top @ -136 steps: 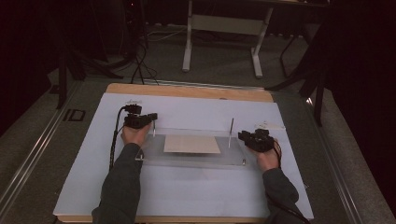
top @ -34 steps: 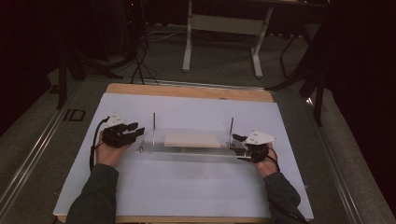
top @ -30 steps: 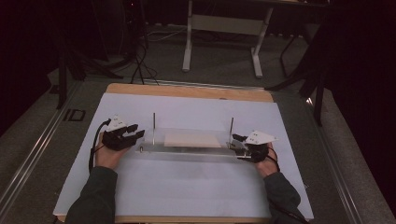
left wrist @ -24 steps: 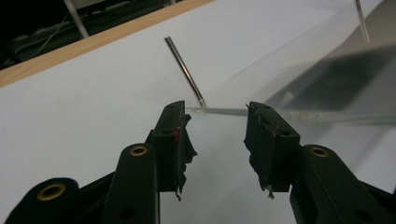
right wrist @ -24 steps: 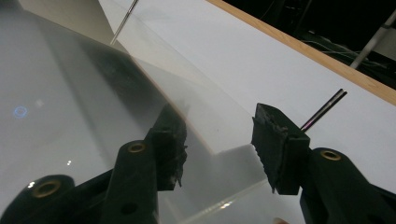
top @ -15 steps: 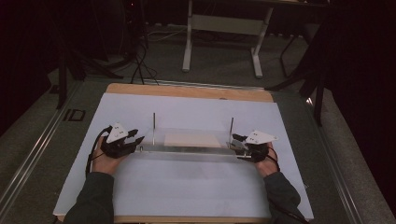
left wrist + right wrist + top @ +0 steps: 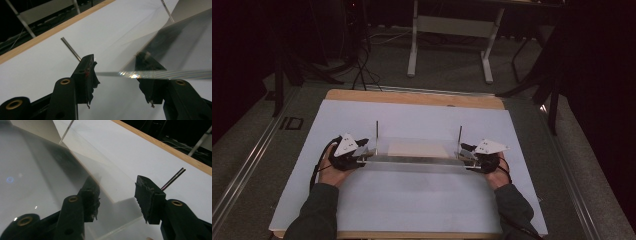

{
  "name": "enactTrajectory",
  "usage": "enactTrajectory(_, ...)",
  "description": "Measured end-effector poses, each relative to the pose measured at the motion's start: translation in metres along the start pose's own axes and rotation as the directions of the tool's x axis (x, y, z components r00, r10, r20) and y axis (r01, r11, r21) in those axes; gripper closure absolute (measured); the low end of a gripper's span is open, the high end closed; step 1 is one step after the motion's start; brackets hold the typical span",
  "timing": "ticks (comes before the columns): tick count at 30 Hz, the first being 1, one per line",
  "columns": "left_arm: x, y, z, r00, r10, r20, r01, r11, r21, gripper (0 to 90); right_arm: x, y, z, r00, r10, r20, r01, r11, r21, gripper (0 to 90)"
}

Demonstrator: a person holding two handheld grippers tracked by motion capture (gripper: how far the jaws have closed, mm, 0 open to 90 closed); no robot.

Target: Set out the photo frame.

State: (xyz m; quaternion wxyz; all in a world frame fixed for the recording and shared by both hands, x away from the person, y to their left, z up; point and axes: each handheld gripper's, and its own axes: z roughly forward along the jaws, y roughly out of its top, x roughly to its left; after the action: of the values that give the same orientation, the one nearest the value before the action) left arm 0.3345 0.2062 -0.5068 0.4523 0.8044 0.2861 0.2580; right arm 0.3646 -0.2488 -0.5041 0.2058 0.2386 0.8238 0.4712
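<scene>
A white sheet point(image 7: 412, 200) covers most of the table, bare and open in front of and behind the work; a wooden edge point(image 7: 412, 97) shows along the far side. One clear plate point(image 7: 414, 162) lies across the middle, a pale board point(image 7: 417, 148) behind it, two thin upright rods point(image 7: 376, 132) at its ends. The left gripper point(image 7: 360, 156) meets the plate's left end; its jaws have just been opening, the edge between them and clear of the left pad point(image 7: 91, 72). The right gripper point(image 7: 464, 154) straddles the right end, jaws apart; I cannot tell whether they press it.
</scene>
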Motion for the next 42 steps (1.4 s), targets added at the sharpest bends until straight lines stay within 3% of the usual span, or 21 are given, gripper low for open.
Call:
enactTrajectory(9, -0.008, 0.01, 0.011, 0.9992, 0.037, 0.016, -0.037, 0.9993, 0.003, 50.1, -0.001, 0.001, 0.0, 1.0, 0.002, -0.001, -0.002, 1.0, 0.001, 52.3)
enactTrajectory(42, 0.001, 0.017, 0.014, 0.9987, -0.005, 0.051, 0.006, 0.9998, -0.019, 50.3, -0.009, 0.007, 0.001, 0.9991, 0.033, -0.027, -0.034, 0.999, -0.022, 50.3)
